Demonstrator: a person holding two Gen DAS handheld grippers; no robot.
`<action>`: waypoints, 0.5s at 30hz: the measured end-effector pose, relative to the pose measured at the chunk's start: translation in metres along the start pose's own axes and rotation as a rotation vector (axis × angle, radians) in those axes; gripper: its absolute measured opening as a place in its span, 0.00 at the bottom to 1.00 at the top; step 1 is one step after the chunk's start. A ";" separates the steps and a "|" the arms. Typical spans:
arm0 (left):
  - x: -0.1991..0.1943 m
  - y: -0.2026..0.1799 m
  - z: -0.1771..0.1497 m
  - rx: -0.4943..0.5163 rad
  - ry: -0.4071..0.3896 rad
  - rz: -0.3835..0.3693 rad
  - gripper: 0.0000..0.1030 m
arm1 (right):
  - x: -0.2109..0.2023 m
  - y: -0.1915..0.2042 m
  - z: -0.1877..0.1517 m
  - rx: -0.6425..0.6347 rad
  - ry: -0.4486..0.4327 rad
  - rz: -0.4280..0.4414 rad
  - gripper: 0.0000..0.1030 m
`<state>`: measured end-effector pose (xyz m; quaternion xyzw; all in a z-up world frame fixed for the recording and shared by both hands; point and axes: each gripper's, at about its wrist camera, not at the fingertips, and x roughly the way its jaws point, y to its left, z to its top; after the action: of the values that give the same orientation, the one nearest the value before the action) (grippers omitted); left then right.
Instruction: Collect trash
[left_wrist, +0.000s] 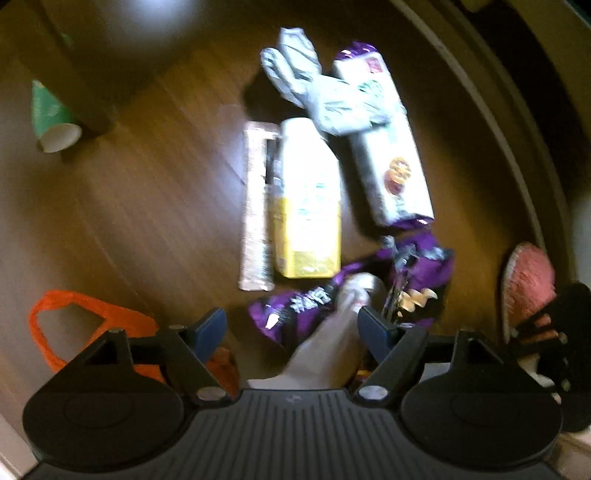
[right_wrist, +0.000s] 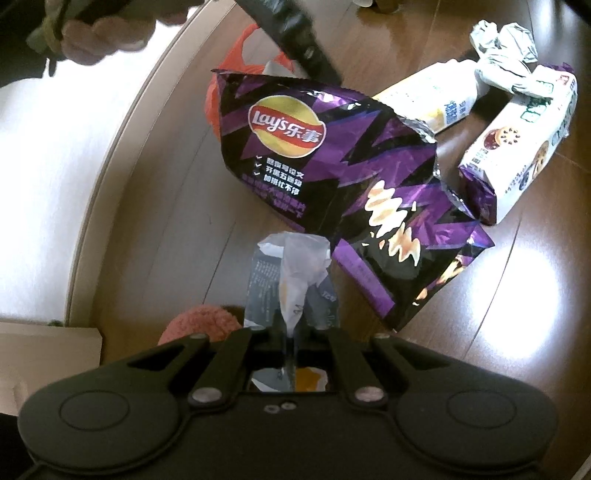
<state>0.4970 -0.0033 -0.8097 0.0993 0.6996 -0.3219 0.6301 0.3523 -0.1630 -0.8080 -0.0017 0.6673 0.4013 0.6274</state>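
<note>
In the left wrist view my left gripper is open, its blue pads wide apart. A pale blurred wrapper shows between them, touched by neither pad. Beyond it on the wooden floor lie a purple chip bag, a yellow-and-white carton, a white cookie pack and a crumpled grey wrapper. In the right wrist view my right gripper is shut on a silvery clear wrapper, just in front of the purple chip bag.
An orange plastic bag lies at the lower left, partly under the left gripper. A green paper cup lies on its side by a dark post. A pink slipper sits at the right. A hand holds the left gripper.
</note>
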 end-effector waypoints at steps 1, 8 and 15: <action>-0.002 -0.003 -0.001 0.028 -0.001 -0.021 0.75 | -0.001 -0.001 -0.001 0.003 0.002 0.001 0.03; -0.004 -0.018 -0.015 0.091 0.031 -0.056 0.57 | 0.000 -0.003 -0.002 0.024 0.005 0.011 0.04; 0.022 -0.033 -0.026 0.019 0.088 -0.162 0.56 | 0.001 -0.006 0.000 0.024 0.010 0.020 0.04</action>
<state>0.4539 -0.0196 -0.8202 0.0622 0.7293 -0.3739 0.5696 0.3549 -0.1659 -0.8122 0.0101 0.6752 0.3995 0.6200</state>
